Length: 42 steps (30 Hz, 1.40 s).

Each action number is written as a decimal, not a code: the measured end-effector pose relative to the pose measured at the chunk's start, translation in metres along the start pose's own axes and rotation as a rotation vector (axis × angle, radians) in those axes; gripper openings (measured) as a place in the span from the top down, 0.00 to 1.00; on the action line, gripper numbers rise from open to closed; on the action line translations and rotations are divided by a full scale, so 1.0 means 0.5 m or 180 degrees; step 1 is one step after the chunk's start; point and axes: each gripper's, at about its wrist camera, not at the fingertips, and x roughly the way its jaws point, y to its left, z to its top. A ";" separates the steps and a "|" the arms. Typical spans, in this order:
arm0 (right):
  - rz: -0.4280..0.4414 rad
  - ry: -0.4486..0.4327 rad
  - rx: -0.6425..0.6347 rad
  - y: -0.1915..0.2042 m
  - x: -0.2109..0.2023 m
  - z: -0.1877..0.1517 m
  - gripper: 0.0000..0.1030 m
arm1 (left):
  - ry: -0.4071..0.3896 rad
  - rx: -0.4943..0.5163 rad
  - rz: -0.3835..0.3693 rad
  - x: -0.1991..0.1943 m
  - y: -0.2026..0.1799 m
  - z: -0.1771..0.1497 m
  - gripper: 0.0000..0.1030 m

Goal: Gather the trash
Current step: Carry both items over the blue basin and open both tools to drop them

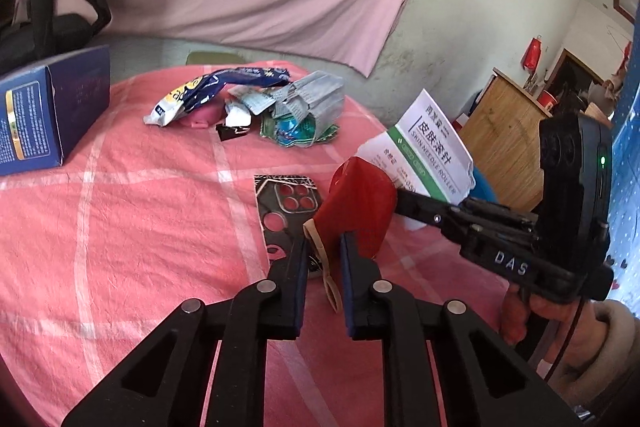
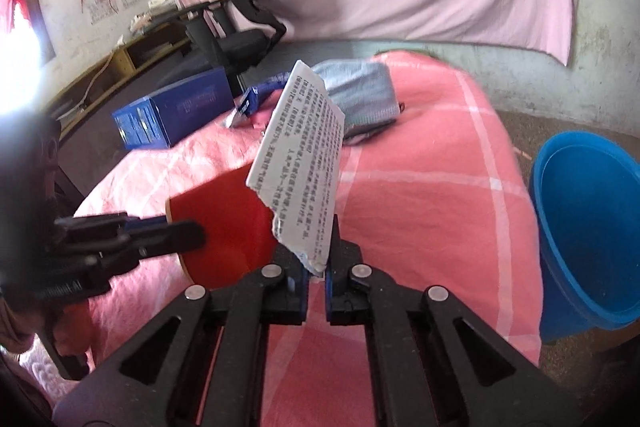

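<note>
Above the pink checked cloth (image 1: 120, 227), just off its near-right edge: red paddle (image 1: 360, 203) pinched in the left gripper (image 1: 323, 263), jaws pressed onto the lower edge near the pale wooden rim. Seen again from the right wrist view as red paddle (image 2: 224, 227) clamped from the left side by the left gripper (image 2: 188, 233).

Just right of the paddle, touching or overlapping it: torn white carton (image 2: 304, 163), printed text on the face, pinched at its ragged bottom corner by the right gripper (image 2: 316, 267), jaws nearly together with only card between. Same white carton (image 1: 432, 155) standing up behind the paddle in the left wrist view.

Right of the paddle, below cloth level: blue bucket (image 2: 584, 227), mouth open, likely the drop target. Beyond the paddle: loose pile of wrappers (image 1: 240, 103). Immediately left of the paddle, flat on the cloth: patterned phone case (image 1: 280, 211). Far left of the paddle: dark blue box (image 1: 52, 111).

Handling, judged: carton light, thin, floppy, prone to tearing further or swinging, so grip well in from the torn edge. Paddle stiff, heavier, with rubber faces that look grippy, so an edge pinch should hold, though it may pivot. Wrappers crinkly and slick, best pinched at a fold.
</note>
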 end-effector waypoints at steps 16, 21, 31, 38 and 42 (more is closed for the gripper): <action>-0.0442 -0.0970 -0.0090 0.039 -0.172 -0.021 0.70 | -0.0941 0.0095 0.0281 -0.077 -0.130 -0.014 0.94; -0.0752 -0.1446 -0.0167 0.014 -0.252 0.019 0.70 | -0.1302 0.0343 0.0155 -0.072 -0.195 0.054 0.94; -0.1448 -0.1816 -0.0153 -0.126 -0.349 0.056 0.70 | -0.1433 0.0662 -0.0315 0.056 -0.374 0.191 0.93; -0.1610 -0.1427 0.0277 -0.284 -0.320 0.037 0.69 | -0.0641 0.0539 -0.0369 0.234 -0.449 0.236 0.93; -0.1528 -0.1068 0.0594 -0.361 -0.263 0.014 0.69 | -0.0174 0.0412 -0.0277 0.336 -0.455 0.231 0.92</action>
